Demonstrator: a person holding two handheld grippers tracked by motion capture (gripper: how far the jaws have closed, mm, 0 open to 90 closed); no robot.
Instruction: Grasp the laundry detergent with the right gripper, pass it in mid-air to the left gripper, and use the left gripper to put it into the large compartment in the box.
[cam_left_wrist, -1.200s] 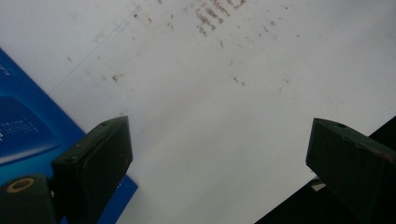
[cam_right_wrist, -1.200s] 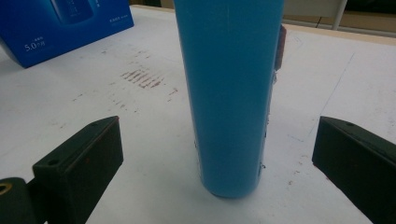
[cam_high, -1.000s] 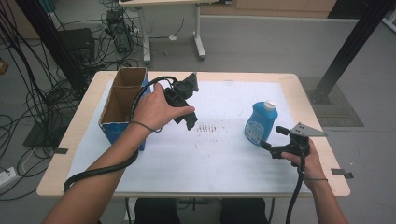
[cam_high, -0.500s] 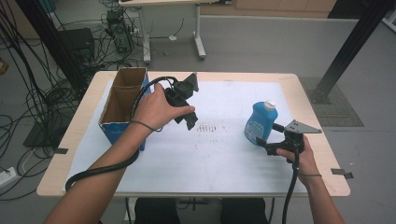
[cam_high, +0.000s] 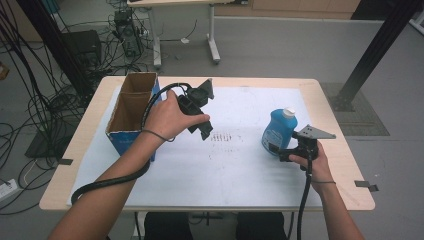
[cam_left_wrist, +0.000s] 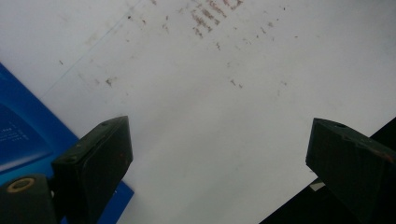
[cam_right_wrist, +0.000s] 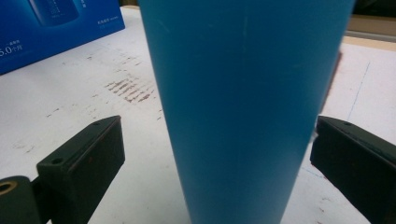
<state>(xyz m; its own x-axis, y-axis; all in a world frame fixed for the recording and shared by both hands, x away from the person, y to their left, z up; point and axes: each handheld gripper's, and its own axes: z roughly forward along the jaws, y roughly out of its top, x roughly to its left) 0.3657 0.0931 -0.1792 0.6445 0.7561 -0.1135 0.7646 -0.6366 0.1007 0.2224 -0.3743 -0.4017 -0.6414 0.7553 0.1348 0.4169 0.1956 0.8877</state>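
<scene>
Right gripper (cam_high: 275, 149) advanced, straddling blue bottle (cam_high: 279, 130)

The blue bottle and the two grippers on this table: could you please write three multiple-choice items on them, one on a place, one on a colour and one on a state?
1. Where does the blue bottle stand?
A. inside the cardboard box
B. on the white sheet, just in front of the right gripper
C. on the floor

2. What colour is the bottle's cap?
A. white
B. red
C. black

3. How do the right gripper's jaws stand?
A. shut on the bottle
B. open, one on each side of the bottle
C. shut on nothing

Answers:
1 B: the high view shows it upright on the white sheet, apart from the cardboard box.
2 A: the cap is white in the high view.
3 B: the right gripper view shows a gap at each jaw.
</scene>
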